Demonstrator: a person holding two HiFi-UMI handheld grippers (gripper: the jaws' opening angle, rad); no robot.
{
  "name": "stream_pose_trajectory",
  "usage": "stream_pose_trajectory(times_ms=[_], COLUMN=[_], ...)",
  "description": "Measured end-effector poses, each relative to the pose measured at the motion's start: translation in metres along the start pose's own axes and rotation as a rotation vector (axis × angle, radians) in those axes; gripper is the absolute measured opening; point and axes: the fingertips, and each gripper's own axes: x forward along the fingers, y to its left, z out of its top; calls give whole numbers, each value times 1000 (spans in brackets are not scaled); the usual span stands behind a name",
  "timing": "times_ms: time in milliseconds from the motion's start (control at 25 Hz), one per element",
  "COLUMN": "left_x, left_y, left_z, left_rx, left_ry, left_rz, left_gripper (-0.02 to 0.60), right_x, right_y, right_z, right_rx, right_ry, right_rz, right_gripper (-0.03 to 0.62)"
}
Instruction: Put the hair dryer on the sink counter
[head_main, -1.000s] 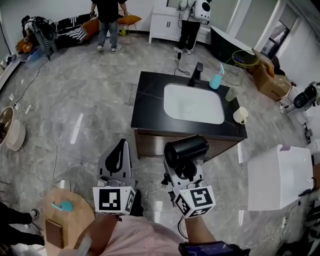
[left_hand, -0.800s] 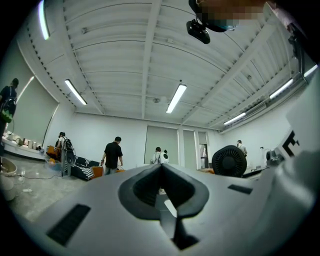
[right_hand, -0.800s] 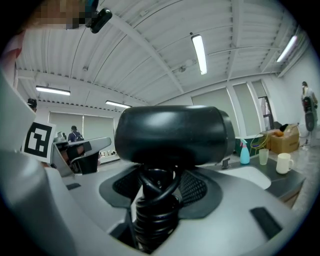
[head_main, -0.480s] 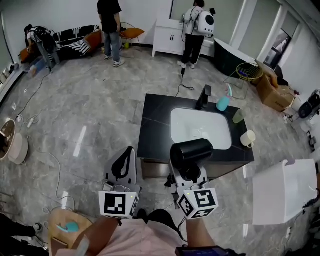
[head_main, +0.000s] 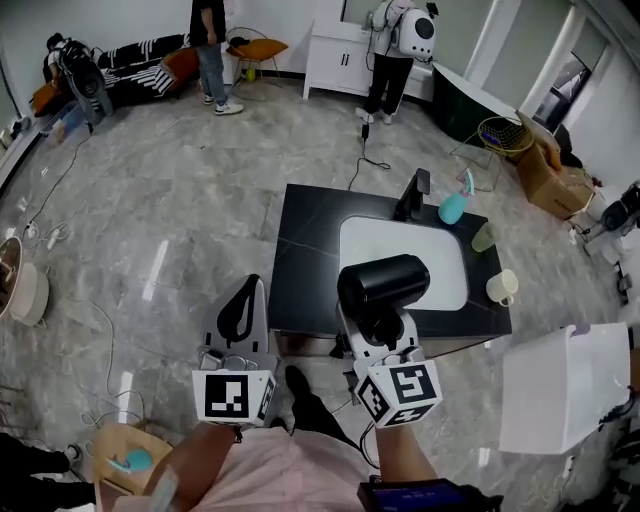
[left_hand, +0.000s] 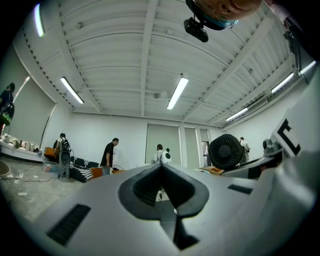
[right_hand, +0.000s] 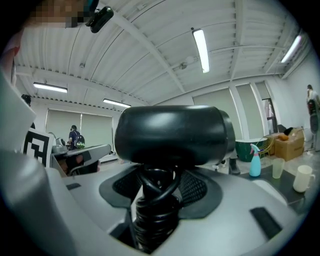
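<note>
The black hair dryer (head_main: 383, 285) stands upright in my right gripper (head_main: 380, 335), which is shut on its handle; the cord is wound round that handle (right_hand: 152, 215). In the head view the dryer's barrel overlaps the front edge of the black sink counter (head_main: 305, 250), near the white basin (head_main: 440, 290). The right gripper view shows the barrel (right_hand: 172, 135) filling the middle, above the jaws. My left gripper (head_main: 240, 320) is held over the floor left of the counter's front corner, shut on nothing, its tips meeting (left_hand: 161, 167). The dryer's rear grille (left_hand: 226, 151) shows in the left gripper view.
On the counter are a black faucet (head_main: 412, 195), a teal spray bottle (head_main: 453, 207), a glass cup (head_main: 483, 238) and a cream mug (head_main: 502, 287). A white box (head_main: 560, 385) stands to the right, a wooden stool (head_main: 120, 455) at lower left. People stand at the room's far side.
Both grippers and the view have moved closer to the counter. The hair dryer, before short of the front edge, now overlaps it beside the basin. The grip is unchanged.
</note>
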Motion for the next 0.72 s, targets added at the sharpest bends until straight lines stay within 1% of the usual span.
stream_pose_trajectory(times_ms=[200, 320, 560, 720], left_x=[24, 33, 51, 60], left_y=[9, 14, 22, 30], left_z=[-7, -15, -26, -42], left_rx=[-19, -18, -23, -48], left_ry=[12, 25, 44, 76], left_rz=[17, 22, 43, 56], left_gripper=[9, 8, 9, 9], right_x=[33, 49, 74, 91], right_y=[-6, -8, -16, -17], right_z=[-4, -9, -25, -41], right_rx=[0, 7, 28, 32], right_ry=[40, 54, 98, 146], right_rz=[35, 51, 76, 90], right_gripper=[224, 224, 224, 224])
